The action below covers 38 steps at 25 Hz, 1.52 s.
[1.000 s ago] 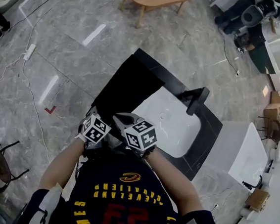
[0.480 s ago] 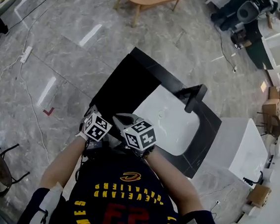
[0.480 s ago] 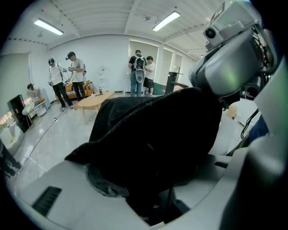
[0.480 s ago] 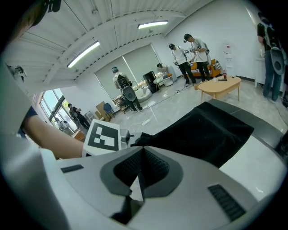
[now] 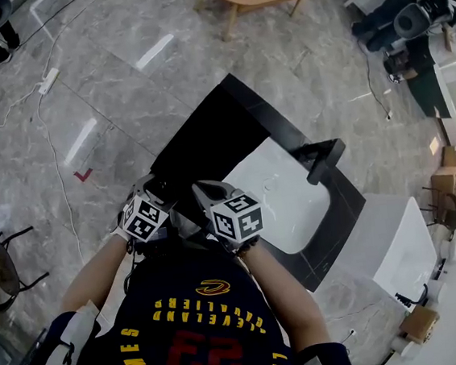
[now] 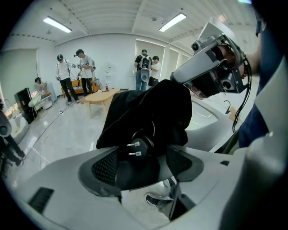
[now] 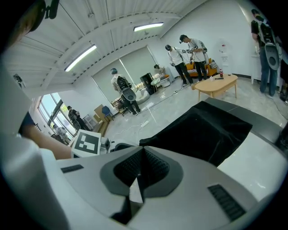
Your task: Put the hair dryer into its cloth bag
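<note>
Head view: the cloth bag (image 5: 200,148) is spread on the bench (image 5: 341,214), at nine o'clock of the sink (image 5: 282,196).

Left gripper view: the left hand-held gripper (image 6: 143,165), just opened wide, straddles the unclamped bag and the protruding hair dryer plug (image 6: 135,146). The plug may be spilled out.

Right gripper view: the right hand-held gripper (image 7: 140,173) is closed and judged empty.

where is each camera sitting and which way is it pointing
Head view: on the person's head, facing steeply down at the sink; their shirt shows.
Left gripper view: on the left gripper, looking along jaws that have just been opening, the plug between them; right gripper beyond.
Right gripper view: on the right gripper, looking past jaws shut on the cloth bag; left forearm shows.
Both gripper views share the cloth bag.
</note>
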Motion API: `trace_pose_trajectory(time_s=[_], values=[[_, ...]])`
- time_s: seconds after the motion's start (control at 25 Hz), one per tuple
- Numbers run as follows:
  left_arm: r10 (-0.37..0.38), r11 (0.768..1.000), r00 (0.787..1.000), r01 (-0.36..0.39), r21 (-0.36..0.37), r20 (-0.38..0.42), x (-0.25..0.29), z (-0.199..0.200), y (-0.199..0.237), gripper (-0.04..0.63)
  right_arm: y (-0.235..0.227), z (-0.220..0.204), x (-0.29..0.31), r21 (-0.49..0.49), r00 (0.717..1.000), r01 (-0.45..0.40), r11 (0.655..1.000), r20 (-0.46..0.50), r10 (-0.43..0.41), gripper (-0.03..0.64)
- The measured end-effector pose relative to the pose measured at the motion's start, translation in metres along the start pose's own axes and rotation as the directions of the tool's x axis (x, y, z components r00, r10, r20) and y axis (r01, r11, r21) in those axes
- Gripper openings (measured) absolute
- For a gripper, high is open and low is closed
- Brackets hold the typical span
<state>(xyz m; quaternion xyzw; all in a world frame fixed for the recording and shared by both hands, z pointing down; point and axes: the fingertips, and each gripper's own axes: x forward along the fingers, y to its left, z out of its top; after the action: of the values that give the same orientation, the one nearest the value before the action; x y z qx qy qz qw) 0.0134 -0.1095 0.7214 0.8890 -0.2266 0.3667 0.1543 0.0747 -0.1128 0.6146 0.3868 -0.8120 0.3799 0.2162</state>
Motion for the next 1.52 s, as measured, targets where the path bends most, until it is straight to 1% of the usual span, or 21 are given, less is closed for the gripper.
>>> trace_pose_trajectory(time_s=[0.04,0.12,0.16,0.28,0.48,0.72,0.84,0.92,1.0,1.08,1.24,1.32,1.36,1.44,1.52], values=[[-0.005,1.000,1.000,0.004,-0.007,-0.006,0.000,-0.003,-0.002,0.309,-0.001,0.000,0.000,0.006,1.000,0.001,1.000,0.002,-0.001,0.011],[0.002,1.000,1.000,-0.002,-0.019,-0.001,0.000,-0.002,-0.002,0.181,-0.002,-0.001,-0.001,0.018,1.000,0.004,1.000,0.005,-0.004,0.011],[0.007,1.000,1.000,-0.007,-0.027,0.006,0.000,-0.001,-0.001,0.161,-0.002,-0.001,-0.001,0.023,1.000,0.005,1.000,0.006,-0.005,0.011],[0.016,0.999,0.999,-0.015,-0.028,0.028,0.002,0.005,0.001,0.158,-0.003,0.000,0.000,0.030,1.000,0.007,1.000,0.010,-0.007,0.011],[0.018,1.000,0.996,-0.018,0.010,0.084,0.005,0.028,-0.001,0.156,0.004,0.003,0.004,0.028,1.000,-0.010,1.000,0.014,0.010,0.011],[0.011,1.000,0.998,-0.012,0.009,0.070,0.029,0.040,0.003,0.156,0.012,0.002,0.008,0.023,1.000,-0.029,0.999,0.002,0.029,0.011],[0.011,1.000,0.997,-0.012,0.001,0.081,0.036,0.051,0.009,0.158,0.014,0.001,0.008,0.028,0.999,-0.033,0.999,-0.002,0.033,0.011],[-0.005,1.000,0.995,0.005,-0.003,0.103,0.041,0.058,0.009,0.158,0.014,0.000,0.009,0.034,0.999,-0.033,0.999,-0.003,0.033,0.011],[-0.042,0.999,0.991,0.043,-0.006,0.126,0.044,0.064,0.006,0.158,0.013,-0.001,0.008,0.038,0.999,-0.032,0.999,-0.003,0.032,0.011],[-0.072,0.997,0.990,0.073,-0.008,0.123,0.045,0.063,0.003,0.160,0.013,-0.001,0.008,0.039,1.000,-0.030,0.999,-0.004,0.030,0.011],[-0.070,0.997,0.991,0.069,0.018,0.110,0.026,0.046,0.003,0.161,0.010,-0.005,0.010,0.043,1.000,-0.028,0.999,-0.007,0.028,0.011],[-0.057,0.998,0.993,0.054,0.025,0.107,0.007,0.031,0.008,0.161,0.010,-0.008,0.013,0.038,1.000,-0.026,0.999,-0.011,0.026,0.011],[-0.038,0.999,0.994,0.036,0.022,0.107,-0.004,0.024,0.013,0.161,0.009,-0.009,0.016,0.029,1.000,-0.020,0.999,-0.016,0.021,0.011],[0.026,1.000,0.993,-0.025,-0.007,0.117,-0.028,0.017,0.028,0.161,0.007,-0.014,0.020,-0.007,1.000,0.006,1.000,-0.028,-0.006,0.011],[0.103,0.994,0.985,-0.096,-0.057,0.140,-0.055,0.018,0.044,0.161,0.007,-0.020,0.023,-0.058,0.999,0.037,0.998,-0.037,-0.039,0.013]])
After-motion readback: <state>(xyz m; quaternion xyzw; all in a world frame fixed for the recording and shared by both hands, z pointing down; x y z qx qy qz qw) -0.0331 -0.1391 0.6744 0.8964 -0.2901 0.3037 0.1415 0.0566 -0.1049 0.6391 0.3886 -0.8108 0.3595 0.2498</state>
